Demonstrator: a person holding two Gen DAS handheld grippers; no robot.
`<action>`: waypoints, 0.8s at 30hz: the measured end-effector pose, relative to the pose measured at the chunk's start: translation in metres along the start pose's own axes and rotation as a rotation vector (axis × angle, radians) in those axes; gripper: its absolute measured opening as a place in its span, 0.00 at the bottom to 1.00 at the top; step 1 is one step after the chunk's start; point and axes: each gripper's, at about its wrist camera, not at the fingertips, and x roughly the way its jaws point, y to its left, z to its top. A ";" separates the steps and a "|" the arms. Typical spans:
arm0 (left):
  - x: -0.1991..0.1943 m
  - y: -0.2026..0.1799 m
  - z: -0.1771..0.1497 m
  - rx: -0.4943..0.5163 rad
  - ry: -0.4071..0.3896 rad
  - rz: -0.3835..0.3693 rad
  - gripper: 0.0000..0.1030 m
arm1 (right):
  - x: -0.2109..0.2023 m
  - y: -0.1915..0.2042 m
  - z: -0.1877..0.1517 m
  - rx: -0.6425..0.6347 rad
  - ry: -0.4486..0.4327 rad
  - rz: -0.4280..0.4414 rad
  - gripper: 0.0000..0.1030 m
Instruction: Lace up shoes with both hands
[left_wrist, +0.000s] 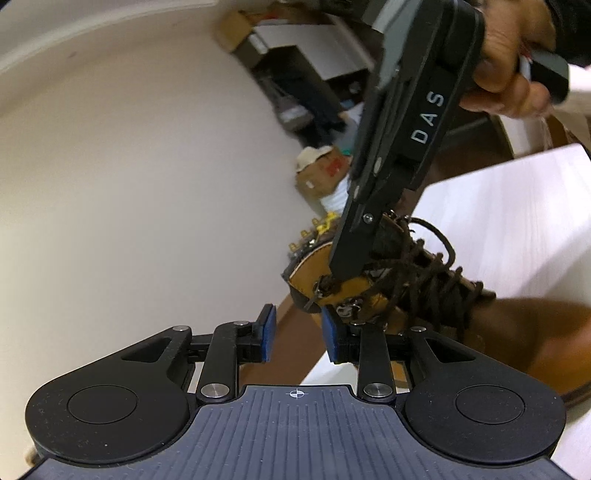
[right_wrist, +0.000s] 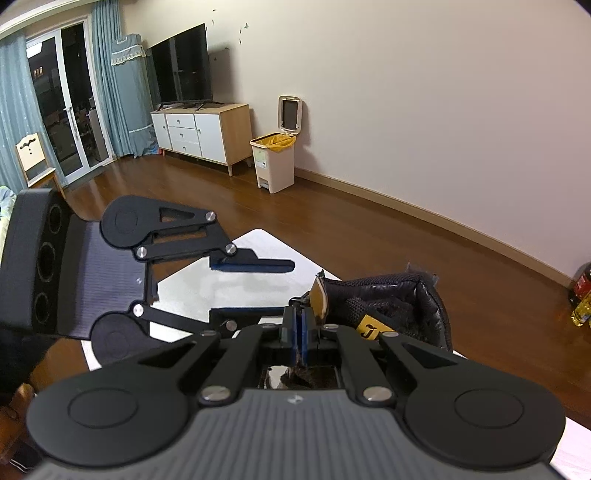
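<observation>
Two grippers at work on one boot (left_wrist: 406, 280). My right gripper (right_wrist: 303, 328) has its jaws pressed nearly flat together; in the left view its tips sit pinched on the dark lace (left_wrist: 325, 286) end at the boot's tan collar. My left gripper (left_wrist: 297, 334) stands wide with nothing between the blue pads (left_wrist: 267, 332), the right pad just beside the top metal hooks. Boot lies at the corner of the white table (left_wrist: 517, 221), lower rows already crossed. Judgement: step is feeding the lace end across. To do it well, keep the pinch near the tip, hold tension low, and bring the left jaws around the lace before the right lets go.
</observation>
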 end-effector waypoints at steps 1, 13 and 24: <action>0.001 -0.001 0.000 0.020 -0.004 -0.015 0.30 | 0.000 0.000 0.000 0.001 0.000 0.000 0.03; 0.017 -0.008 0.016 0.148 0.018 -0.105 0.06 | 0.007 -0.004 0.000 0.008 -0.007 0.014 0.03; 0.024 -0.005 0.010 0.054 0.076 -0.096 0.01 | 0.000 0.009 -0.009 -0.073 -0.045 -0.048 0.05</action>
